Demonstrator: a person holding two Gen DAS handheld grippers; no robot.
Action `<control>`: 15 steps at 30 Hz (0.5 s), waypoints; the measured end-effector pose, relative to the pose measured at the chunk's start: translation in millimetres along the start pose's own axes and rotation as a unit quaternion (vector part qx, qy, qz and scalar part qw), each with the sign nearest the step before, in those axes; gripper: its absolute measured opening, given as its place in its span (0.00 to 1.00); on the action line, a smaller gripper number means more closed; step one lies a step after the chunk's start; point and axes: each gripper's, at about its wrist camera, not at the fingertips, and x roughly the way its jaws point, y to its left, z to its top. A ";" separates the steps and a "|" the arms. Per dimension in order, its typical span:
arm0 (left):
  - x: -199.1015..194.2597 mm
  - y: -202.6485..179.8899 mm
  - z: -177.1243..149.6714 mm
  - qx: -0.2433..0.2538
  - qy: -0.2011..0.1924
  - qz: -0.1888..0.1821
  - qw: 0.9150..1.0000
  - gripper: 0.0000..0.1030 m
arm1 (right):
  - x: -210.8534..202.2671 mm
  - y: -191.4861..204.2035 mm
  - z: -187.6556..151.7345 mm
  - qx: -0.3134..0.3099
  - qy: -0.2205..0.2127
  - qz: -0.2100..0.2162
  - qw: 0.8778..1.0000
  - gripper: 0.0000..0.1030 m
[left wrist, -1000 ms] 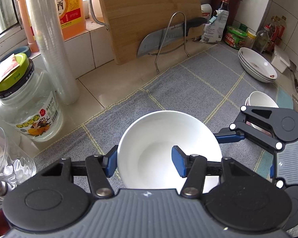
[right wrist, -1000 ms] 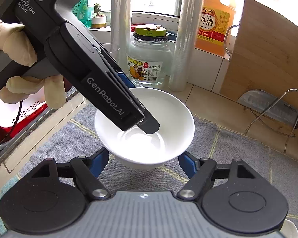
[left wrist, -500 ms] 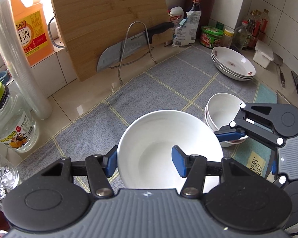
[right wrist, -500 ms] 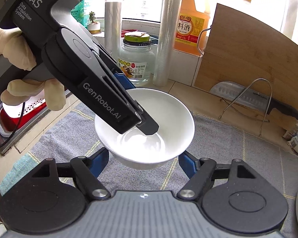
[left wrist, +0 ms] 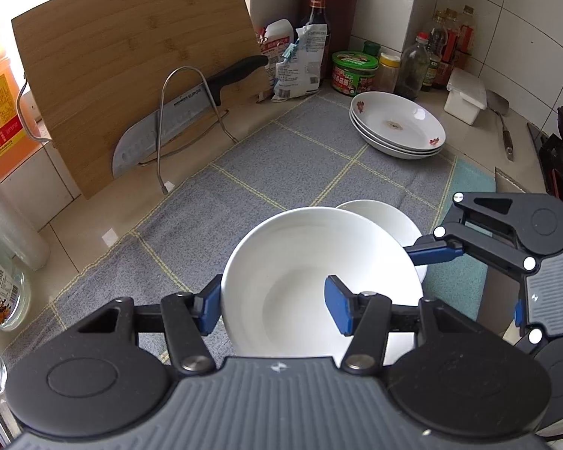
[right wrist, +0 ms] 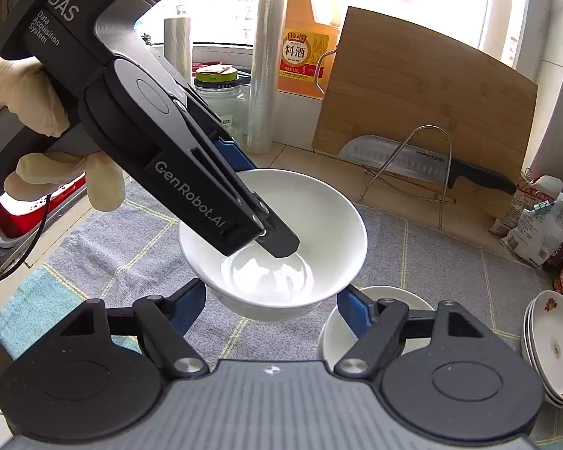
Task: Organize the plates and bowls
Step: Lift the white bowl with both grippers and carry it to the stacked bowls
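The left hand-held gripper (left wrist: 272,305) is pinching the rim of a white bowl (left wrist: 319,281), one finger inside and one outside. The right hand-held gripper (right wrist: 272,309) is squeezing the same bowl from its outer sides. The bowl is empty and is hanging above the grey mat (left wrist: 289,157) on the desk. Just beside it, more white bowls (right wrist: 337,333) are sitting stacked, and flowered plates (left wrist: 398,123) are sitting piled farther off
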 end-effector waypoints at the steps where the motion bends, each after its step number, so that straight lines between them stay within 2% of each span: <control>1: 1.7 -4.6 3.4 0.003 -0.002 -0.002 1.000 0.54 | -1.7 -3.6 -0.9 0.002 0.000 -0.004 1.000 0.79; 15: 34.9 -41.8 35.8 0.034 -0.003 -0.029 0.999 0.54 | -20.9 -50.0 -21.4 0.028 0.005 -0.042 0.999 0.79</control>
